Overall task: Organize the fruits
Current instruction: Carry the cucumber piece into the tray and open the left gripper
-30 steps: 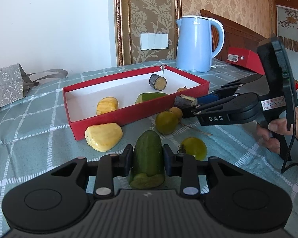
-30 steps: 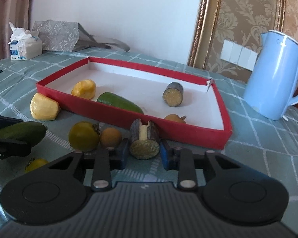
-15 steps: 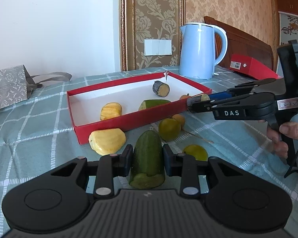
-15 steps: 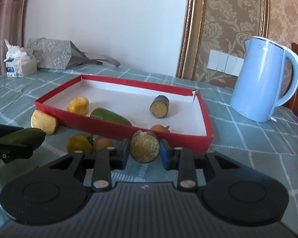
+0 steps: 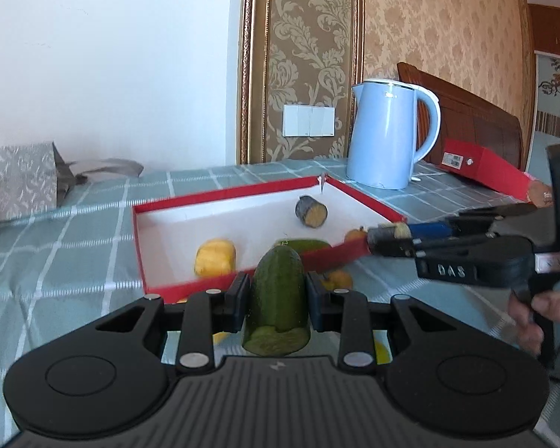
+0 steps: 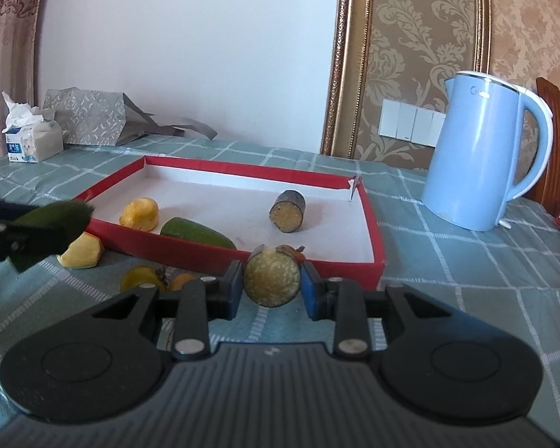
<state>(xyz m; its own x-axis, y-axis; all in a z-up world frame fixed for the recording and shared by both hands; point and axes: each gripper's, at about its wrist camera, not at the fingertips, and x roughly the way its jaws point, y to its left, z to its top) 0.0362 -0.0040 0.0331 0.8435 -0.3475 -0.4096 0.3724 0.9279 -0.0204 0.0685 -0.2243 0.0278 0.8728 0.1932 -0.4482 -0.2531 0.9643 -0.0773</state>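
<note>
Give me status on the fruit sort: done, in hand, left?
Done: four pieces lie in the red tray, including a dark cut cylinder. In hand: left gripper holds a green piece; right gripper holds a cut cylinder. Left: yellow chunk and two small fruits on the cloth.

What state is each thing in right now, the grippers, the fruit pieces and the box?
Left gripper: shut on cucumber, lifted.
Right gripper: shut on cane piece, lifted.
Box: open, holding four pieces.
Kettle: upright, lid closed.
Yellow chunk: on cloth, outside box.
</note>
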